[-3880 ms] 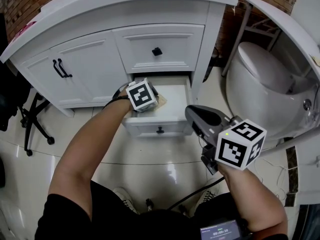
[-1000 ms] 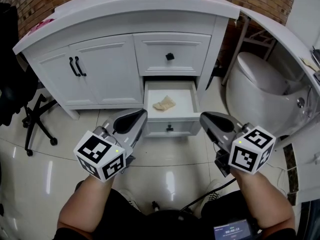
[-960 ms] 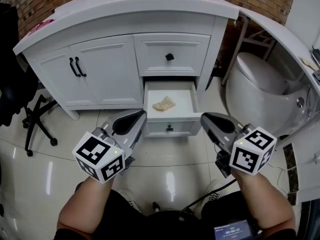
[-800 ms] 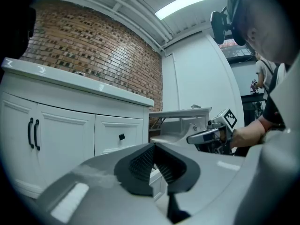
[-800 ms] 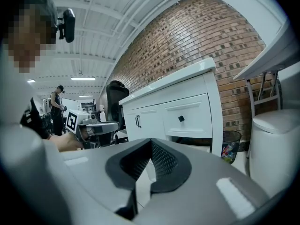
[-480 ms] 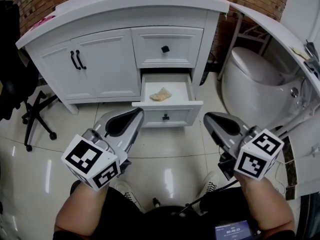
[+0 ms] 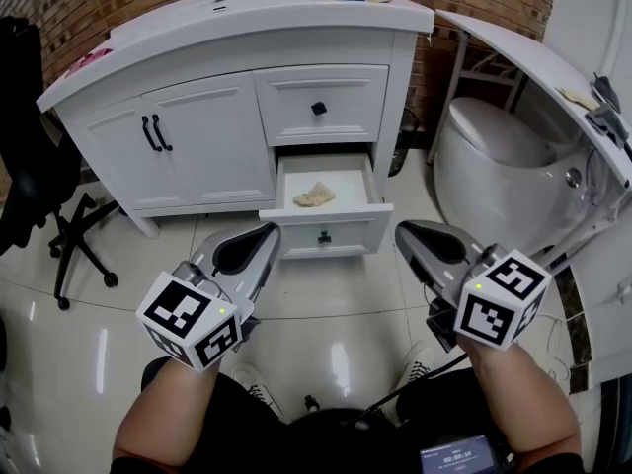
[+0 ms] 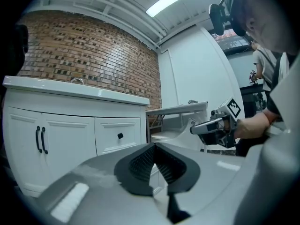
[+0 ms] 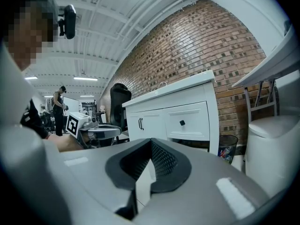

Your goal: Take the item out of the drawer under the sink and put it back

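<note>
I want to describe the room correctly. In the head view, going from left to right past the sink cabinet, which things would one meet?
black chair → cabinet doors → open drawer → toilet

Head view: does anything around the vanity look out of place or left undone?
The lower drawer stands pulled open, a crumpled tan item lying inside; the upper drawer and cabinet doors are shut. The left claw and right claw sit clear of it, shut and empty.
</note>
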Action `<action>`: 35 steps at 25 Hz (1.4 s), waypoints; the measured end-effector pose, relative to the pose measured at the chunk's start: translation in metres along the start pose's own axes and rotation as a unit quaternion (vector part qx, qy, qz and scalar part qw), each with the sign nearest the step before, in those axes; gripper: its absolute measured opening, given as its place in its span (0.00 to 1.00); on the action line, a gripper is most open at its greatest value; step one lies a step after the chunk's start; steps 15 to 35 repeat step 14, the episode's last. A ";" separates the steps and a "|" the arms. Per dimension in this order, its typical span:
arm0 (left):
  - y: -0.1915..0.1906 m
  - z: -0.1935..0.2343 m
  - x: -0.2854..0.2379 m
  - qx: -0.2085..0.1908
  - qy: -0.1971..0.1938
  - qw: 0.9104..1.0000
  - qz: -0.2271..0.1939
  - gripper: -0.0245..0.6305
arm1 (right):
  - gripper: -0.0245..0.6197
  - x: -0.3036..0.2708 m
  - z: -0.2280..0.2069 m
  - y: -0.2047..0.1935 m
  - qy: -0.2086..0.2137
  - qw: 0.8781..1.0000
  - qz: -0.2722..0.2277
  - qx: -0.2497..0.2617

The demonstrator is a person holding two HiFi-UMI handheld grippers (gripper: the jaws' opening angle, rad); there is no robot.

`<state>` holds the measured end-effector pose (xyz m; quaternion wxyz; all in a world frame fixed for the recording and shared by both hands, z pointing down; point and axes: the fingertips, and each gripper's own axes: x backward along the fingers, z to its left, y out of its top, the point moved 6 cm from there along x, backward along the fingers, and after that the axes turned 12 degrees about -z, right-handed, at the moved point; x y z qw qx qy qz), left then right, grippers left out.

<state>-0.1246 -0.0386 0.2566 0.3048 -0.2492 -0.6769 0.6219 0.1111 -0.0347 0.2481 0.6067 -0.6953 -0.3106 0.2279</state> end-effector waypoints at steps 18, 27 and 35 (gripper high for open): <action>0.002 0.002 0.002 0.006 -0.001 1.000 0.004 0.05 | 0.04 -0.006 0.003 -0.005 0.007 1.000 0.010 0.000; 0.002 0.002 0.002 0.006 -0.001 1.000 0.004 0.05 | 0.04 -0.006 0.003 -0.005 0.007 1.000 0.010 0.000; 0.002 0.002 0.002 0.006 -0.001 1.000 0.004 0.05 | 0.04 -0.006 0.003 -0.005 0.007 1.000 0.010 0.000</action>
